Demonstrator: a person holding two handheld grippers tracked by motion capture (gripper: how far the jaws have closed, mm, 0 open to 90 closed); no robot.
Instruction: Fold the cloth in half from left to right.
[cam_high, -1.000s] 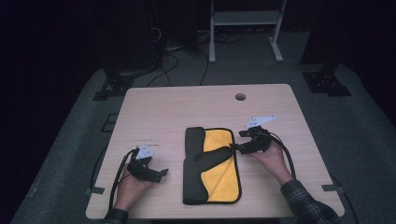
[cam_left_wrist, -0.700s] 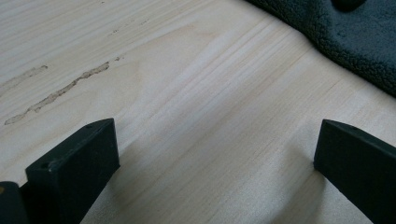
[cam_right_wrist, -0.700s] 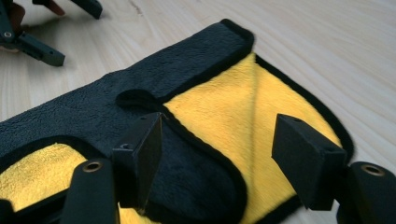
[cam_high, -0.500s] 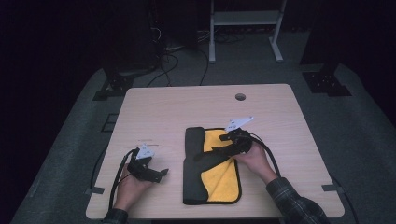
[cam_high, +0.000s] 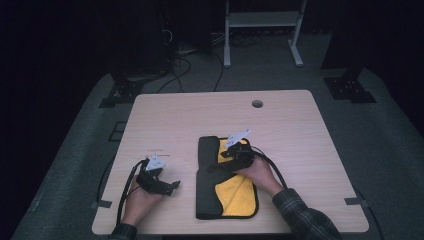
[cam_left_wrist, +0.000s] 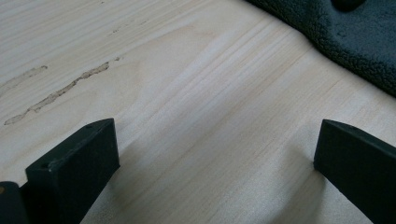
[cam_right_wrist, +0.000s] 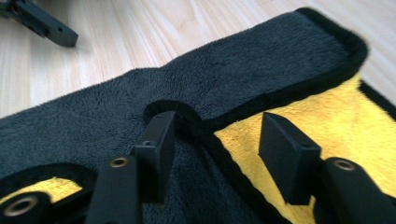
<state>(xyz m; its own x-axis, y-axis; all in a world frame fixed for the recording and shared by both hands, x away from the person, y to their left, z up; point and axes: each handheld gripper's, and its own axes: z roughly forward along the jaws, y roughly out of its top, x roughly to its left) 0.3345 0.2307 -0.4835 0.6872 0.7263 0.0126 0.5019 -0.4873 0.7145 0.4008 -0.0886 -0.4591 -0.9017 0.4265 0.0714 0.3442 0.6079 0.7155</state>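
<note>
Right gripper (cam_high: 216, 167) brought onto the folded microfibre cloth (cam_high: 235, 192)

Since the earlier frame it has been carried leftward; its jaws have just been closing and are not yet clenched, the cloth's black folded edge lying between them. The left gripper (cam_high: 172, 186) is kept released on the table (cam_high: 300, 130), the cloth just beyond its fingers.

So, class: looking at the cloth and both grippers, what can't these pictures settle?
- High view: part of the cloth lies under the right gripper and hand.
- Right gripper view: blurred jaws straddle the folded edge; whether they pinch it is unclear.
- Left gripper view: the cloth is cut off by the top edge; the left gripper stands open over the table.
</note>
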